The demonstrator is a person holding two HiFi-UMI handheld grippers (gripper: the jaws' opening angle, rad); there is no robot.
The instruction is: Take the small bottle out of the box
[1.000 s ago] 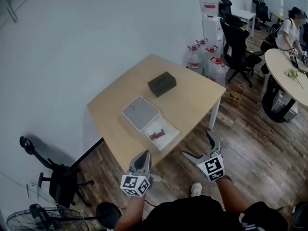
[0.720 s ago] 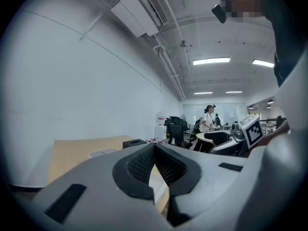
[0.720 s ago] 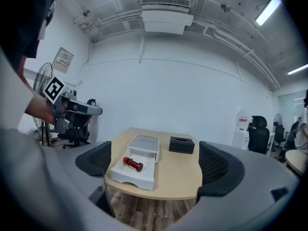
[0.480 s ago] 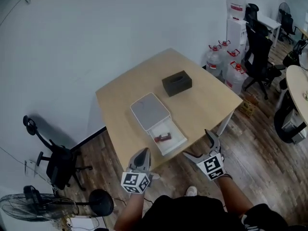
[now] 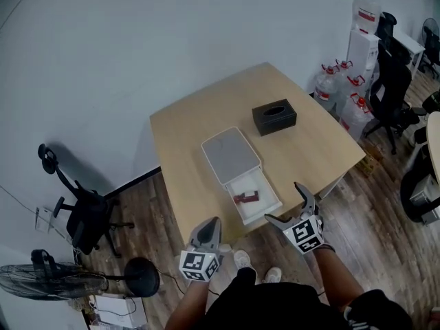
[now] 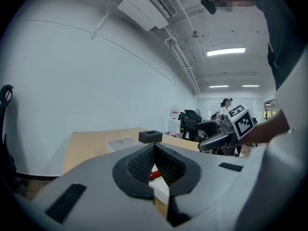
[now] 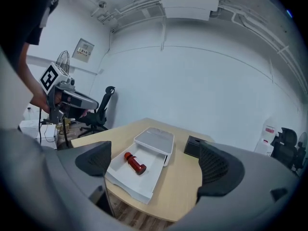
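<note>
near the front edge of the table [image 5: 192,136] the small bottle [image 5: 245,198] lies on its side in the open box [image 5: 265,201], the right gripper [image 5: 283,205] spread wide and aimed at it, likely to reach in, the left gripper [image 5: 212,225] pinched together, empty.

A pale, bare wall [image 5: 137,40] backs a light wooden table [image 5: 199,115] standing on a dark wood-plank floor [image 5: 385,253] in an open office. A black swivel chair [image 5: 82,218] sits by the wall at left, with a floor fan [image 5: 34,284] near it. To the right of the table, large water bottles [image 5: 340,91] cluster at the foot of a white water dispenser [image 5: 363,36], next to more black office chairs [image 5: 392,81]. The edge of a round table [image 5: 433,136] shows at far right. Long strip lights [image 6: 226,52] glow on the ceiling, where pipes [image 6: 180,57] run and an air-conditioning unit [image 7: 185,1] is mounted.
</note>
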